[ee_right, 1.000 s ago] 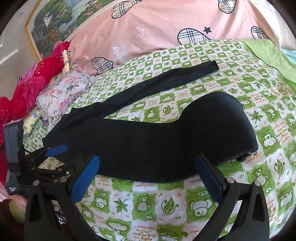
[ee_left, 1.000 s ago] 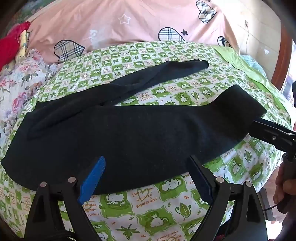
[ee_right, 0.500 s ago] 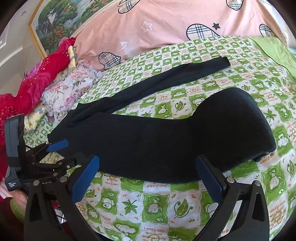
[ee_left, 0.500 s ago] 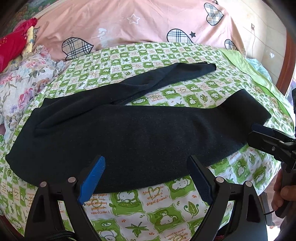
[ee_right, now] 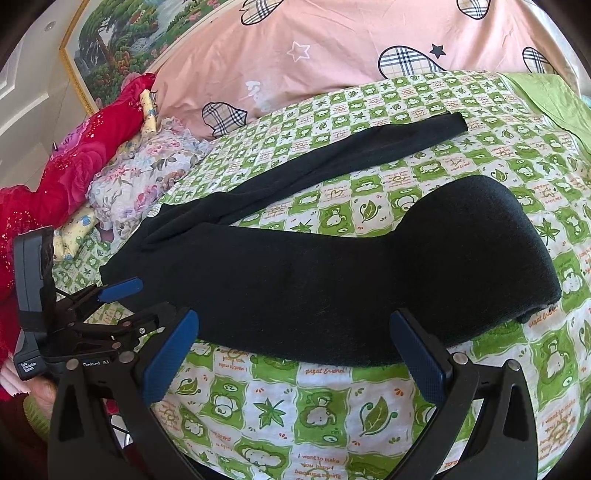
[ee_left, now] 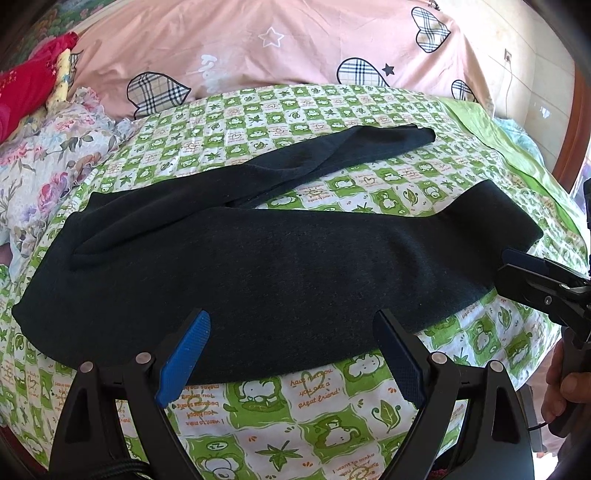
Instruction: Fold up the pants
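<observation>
Black pants (ee_left: 280, 266) lie spread across the green-and-white checked bedsheet (ee_left: 295, 398), one leg doubled over near me, the other leg (ee_left: 343, 155) stretched toward the far right. My left gripper (ee_left: 291, 354) is open and empty, just short of the pants' near edge. My right gripper (ee_right: 295, 354) is open and empty, at the near edge of the pants (ee_right: 332, 280). The right gripper also shows at the right edge of the left wrist view (ee_left: 539, 284), by the pants' folded end. The left gripper shows at the left of the right wrist view (ee_right: 107, 306).
A pink quilt with plaid hearts (ee_left: 295, 48) lies along the back of the bed. A floral pillow (ee_right: 147, 170) and red fabric (ee_right: 74, 162) sit at the left. A green sheet (ee_right: 554, 99) lies at the far right. A framed painting (ee_right: 122, 33) hangs behind.
Both grippers have pulled back slightly toward me and tilted up; the pants lie as before and both grippers stay open.
</observation>
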Action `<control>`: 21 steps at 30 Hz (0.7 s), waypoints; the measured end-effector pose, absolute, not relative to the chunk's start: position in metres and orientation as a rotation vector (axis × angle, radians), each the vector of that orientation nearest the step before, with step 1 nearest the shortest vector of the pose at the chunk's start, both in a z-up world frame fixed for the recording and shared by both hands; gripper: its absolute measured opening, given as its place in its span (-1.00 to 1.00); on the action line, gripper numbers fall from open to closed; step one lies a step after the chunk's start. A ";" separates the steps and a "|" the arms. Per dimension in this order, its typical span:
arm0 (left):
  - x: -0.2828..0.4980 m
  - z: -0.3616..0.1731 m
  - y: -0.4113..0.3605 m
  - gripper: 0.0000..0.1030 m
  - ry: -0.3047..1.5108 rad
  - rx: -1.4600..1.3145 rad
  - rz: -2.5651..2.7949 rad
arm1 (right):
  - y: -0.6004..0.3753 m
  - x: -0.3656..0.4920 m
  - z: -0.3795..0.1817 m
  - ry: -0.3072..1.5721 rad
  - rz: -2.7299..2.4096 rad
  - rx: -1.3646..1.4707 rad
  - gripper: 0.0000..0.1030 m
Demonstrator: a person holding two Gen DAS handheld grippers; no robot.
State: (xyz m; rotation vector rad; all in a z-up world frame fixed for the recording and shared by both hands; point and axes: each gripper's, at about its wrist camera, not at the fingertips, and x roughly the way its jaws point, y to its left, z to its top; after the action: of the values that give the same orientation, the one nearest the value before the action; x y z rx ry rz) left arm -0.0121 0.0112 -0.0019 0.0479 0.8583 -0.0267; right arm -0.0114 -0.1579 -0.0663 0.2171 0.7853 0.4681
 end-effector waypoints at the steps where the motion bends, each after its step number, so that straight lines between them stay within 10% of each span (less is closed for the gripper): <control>1: -0.012 -0.002 0.012 0.76 0.858 0.046 -0.026 | -0.158 -0.012 -0.066 0.784 0.468 0.218 1.00; 21: -0.013 -0.002 0.013 0.76 0.861 0.041 -0.025 | -0.152 -0.014 -0.066 0.783 0.468 0.211 1.00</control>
State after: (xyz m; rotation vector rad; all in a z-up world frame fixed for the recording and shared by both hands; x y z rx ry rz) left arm -0.0129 0.0126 -0.0021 0.0408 0.8610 -0.0255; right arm -0.0140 -0.1518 -0.0662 0.2107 0.7832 0.4683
